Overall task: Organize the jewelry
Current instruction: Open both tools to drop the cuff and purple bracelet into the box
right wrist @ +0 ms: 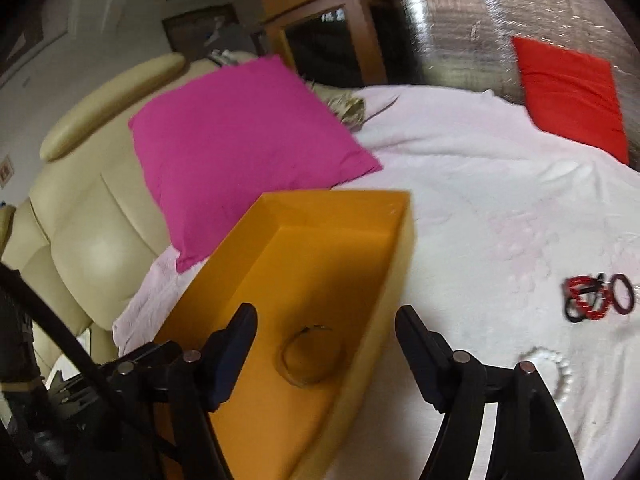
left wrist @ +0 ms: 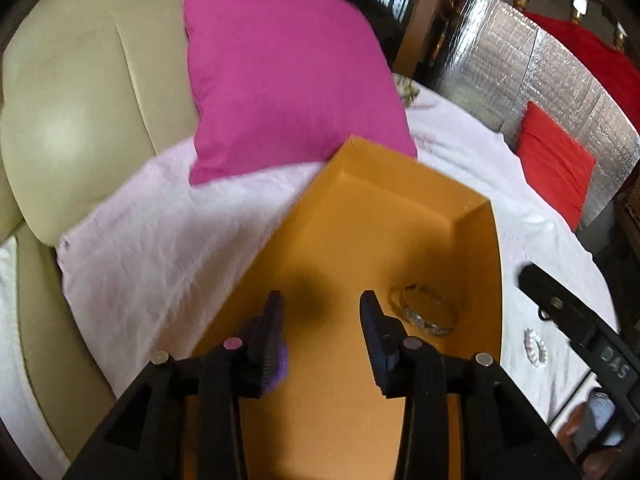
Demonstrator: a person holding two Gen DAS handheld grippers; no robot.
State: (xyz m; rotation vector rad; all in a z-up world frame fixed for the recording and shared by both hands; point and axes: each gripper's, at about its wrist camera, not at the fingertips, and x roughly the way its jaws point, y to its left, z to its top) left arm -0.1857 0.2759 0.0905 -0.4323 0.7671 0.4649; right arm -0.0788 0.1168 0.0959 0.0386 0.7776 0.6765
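Observation:
An open orange box [left wrist: 360,216] [right wrist: 320,248] lies on a white cloth, with a silver bangle [left wrist: 428,314] [right wrist: 312,356] on its floor. My left gripper [left wrist: 322,312] hovers over the box, jaws apart; a small purple beaded piece [left wrist: 282,360] shows against the inner side of its left finger, and the other pad does not touch it. My right gripper [right wrist: 326,328] stands open above the box's right wall, nothing between its fingers. On the cloth lie a white pearl bracelet [left wrist: 536,348] [right wrist: 554,368] and red and black bracelets [right wrist: 596,298].
A pink pillow [left wrist: 288,80] [right wrist: 240,148] leans on a cream sofa [left wrist: 80,112] just behind the box. A red cushion [left wrist: 556,160] [right wrist: 572,92] rests against a silver foil wall at the far right. The right gripper's black body [left wrist: 580,320] reaches in beside the box.

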